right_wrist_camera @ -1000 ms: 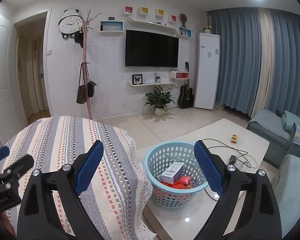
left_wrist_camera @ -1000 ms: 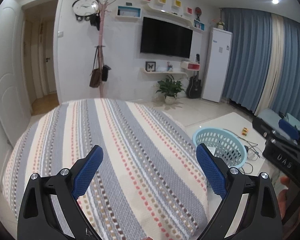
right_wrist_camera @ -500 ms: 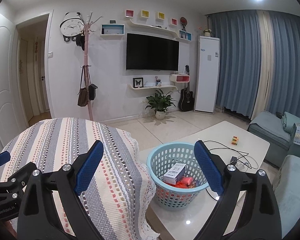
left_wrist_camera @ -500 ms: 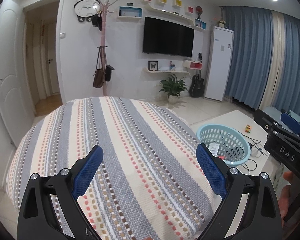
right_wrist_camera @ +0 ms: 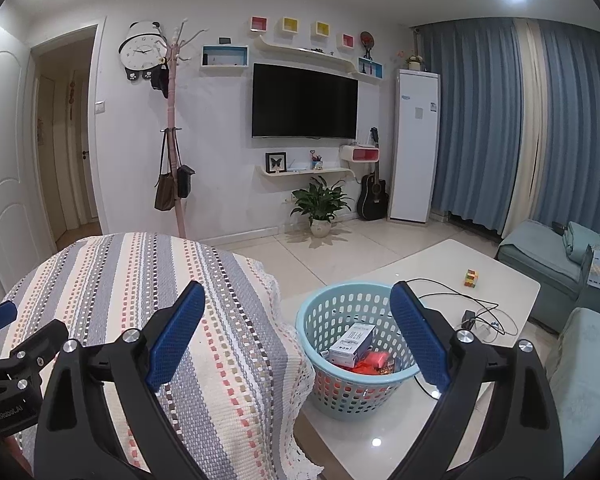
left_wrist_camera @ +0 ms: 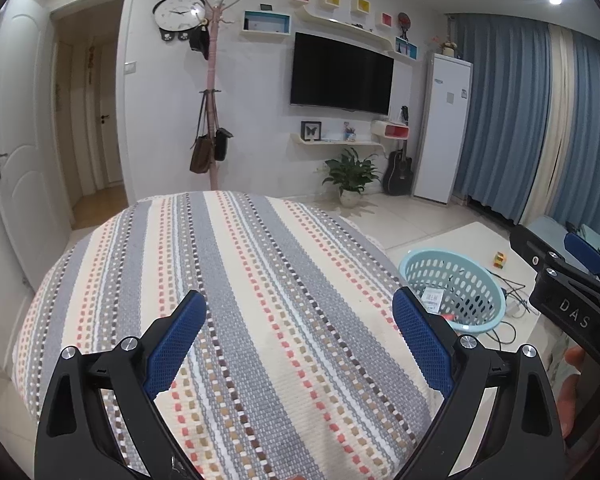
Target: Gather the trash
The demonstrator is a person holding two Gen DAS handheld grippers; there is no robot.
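Note:
A light blue perforated basket [right_wrist_camera: 352,392] [left_wrist_camera: 466,280] stands on the low white table [right_wrist_camera: 432,268]. Inside it lie a white carton [right_wrist_camera: 352,340] and red wrappers [right_wrist_camera: 374,360]. My right gripper [right_wrist_camera: 296,334] is open and empty, hovering above the basket's near-left rim and the striped cover's edge. My left gripper [left_wrist_camera: 298,338] is open and empty above the striped cover [left_wrist_camera: 228,280], with the basket off to its right. Each gripper shows at the edge of the other's view. No loose trash is visible on the cover.
A small coloured cube [right_wrist_camera: 471,278] and black cables with a charger [right_wrist_camera: 470,316] lie on the white table. Teal sofa cushions [right_wrist_camera: 540,256] sit at the right. A potted plant [right_wrist_camera: 320,204], guitar [right_wrist_camera: 374,196] and coat stand [right_wrist_camera: 174,140] line the far wall.
Both grippers have risen and pulled back a little, so the basket and cover sit lower in view. Their jaws stayed open and empty.

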